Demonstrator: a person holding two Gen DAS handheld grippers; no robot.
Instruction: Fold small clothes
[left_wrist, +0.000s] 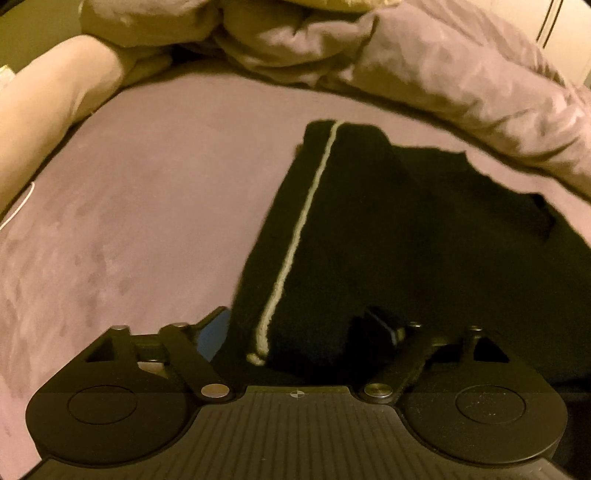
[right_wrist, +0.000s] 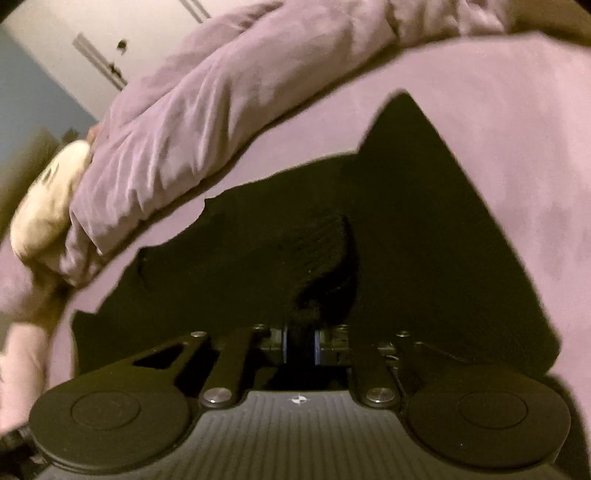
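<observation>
A black garment (left_wrist: 369, 240) with a thin white stripe (left_wrist: 306, 206) lies spread on the mauve bed sheet (left_wrist: 147, 203). My left gripper (left_wrist: 299, 328) stands open over the garment's near edge. The stripe's end lies between its fingers, the left fingertip (left_wrist: 214, 328) just off the cloth, and the pads do not press on it. In the right wrist view the same black garment (right_wrist: 406, 221) covers the middle of the sheet (right_wrist: 517, 147). My right gripper (right_wrist: 300, 341) is shut on a raised fold of its black cloth (right_wrist: 325, 295).
A crumpled mauve duvet (left_wrist: 443, 74) is heaped along the far side of the bed, close to the garment's far edge; it also shows as the duvet (right_wrist: 184, 129). A pale pillow (left_wrist: 55, 103) lies at far left. A cream bundle (right_wrist: 48, 195) sits beside the duvet.
</observation>
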